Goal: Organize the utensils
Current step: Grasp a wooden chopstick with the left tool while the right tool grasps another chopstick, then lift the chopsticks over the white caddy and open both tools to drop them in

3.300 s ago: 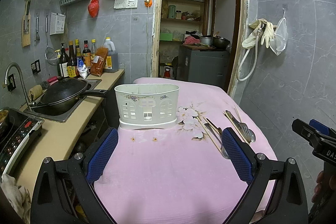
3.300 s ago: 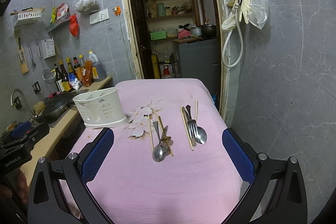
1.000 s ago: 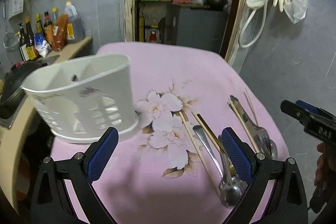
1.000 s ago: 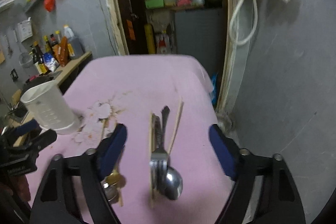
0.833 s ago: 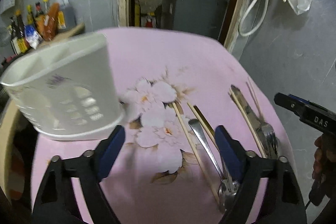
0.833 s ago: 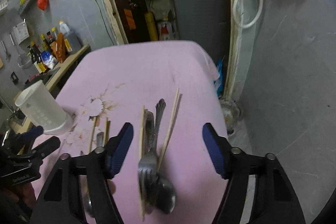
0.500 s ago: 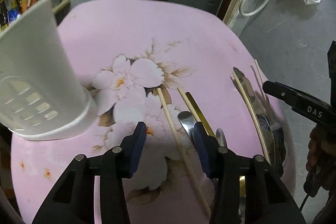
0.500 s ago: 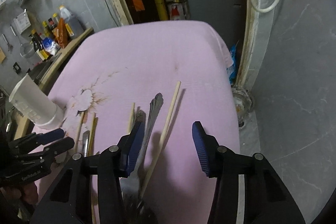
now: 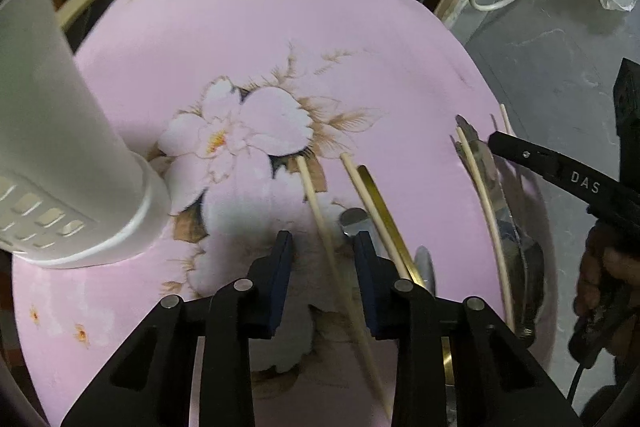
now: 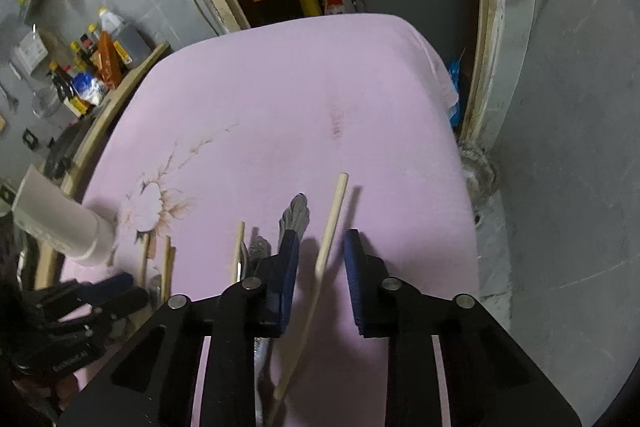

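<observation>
On the pink cloth (image 9: pixel 280 27), each narrowing gripper (image 9: pixel 322 247) (image 10: pixel 322 247) straddles a slim wooden chopstick (image 9: pixel 320 211) (image 10: pixel 330 227) untouched.

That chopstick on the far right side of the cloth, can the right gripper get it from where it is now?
Probably yes. The right gripper already straddles the chopstick, its jaws just closing with gaps left on both sides. Nothing lies over the stick; the fork handle lies just beside it.
</observation>
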Motion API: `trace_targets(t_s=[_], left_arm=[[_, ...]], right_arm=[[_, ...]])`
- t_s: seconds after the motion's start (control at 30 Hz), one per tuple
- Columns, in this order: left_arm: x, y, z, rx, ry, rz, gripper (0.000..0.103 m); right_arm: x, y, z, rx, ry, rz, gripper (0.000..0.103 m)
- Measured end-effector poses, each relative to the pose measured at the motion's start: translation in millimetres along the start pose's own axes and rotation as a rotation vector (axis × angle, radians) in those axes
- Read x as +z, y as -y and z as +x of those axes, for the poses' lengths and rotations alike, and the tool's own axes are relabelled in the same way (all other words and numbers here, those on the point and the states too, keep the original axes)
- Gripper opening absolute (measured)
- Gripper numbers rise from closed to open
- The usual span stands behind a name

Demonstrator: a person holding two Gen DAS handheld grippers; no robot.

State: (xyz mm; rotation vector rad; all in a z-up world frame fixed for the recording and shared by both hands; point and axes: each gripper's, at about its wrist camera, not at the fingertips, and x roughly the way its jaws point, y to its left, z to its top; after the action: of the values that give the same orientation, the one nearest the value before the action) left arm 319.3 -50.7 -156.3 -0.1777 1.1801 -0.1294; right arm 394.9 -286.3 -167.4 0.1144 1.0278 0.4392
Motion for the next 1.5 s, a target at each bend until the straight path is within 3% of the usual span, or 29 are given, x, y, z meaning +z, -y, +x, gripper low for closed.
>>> trace_targets(t_s=[0.1, 0.2, 0.43, 0.67, 1.07, 1.3, 1.5], left_arm=[[5, -1, 2, 0.007, -0.039, -0.005, 0.020], [10, -4, 5, 0.030, -0.061, -0.022, 0.009], [8, -23, -5, -0.078, -0.045, -0.133, 0.002], [-15, -40, -66, -0.190, 0.145, -0.142, 0.002], [-24, -40, -135, -0.208, 0.403, -0.084, 0.002], [-18, -58, -185, -0.263, 0.509, -0.086, 0.002], [1, -98, -239, -0.200, 0.657, -0.093, 0.002]], right_arm=[[-2, -2, 5, 0.001, -0.023, 0.015, 0.008], [-3, 2, 4, 0.009, -0.020, 0.057, 0.005], [-10, -1, -16, 0.038, 0.052, 0.100, 0.003], [-23, -20, -52, 0.024, 0.199, 0.073, 0.003], [-40, -80, -120, -0.051, 0.442, 0.018, 0.003], [-25, -122, -143, -0.001, 0.530, -0.008, 0.003], [-5, -168, -151, 0.092, 0.603, -0.048, 0.003]])
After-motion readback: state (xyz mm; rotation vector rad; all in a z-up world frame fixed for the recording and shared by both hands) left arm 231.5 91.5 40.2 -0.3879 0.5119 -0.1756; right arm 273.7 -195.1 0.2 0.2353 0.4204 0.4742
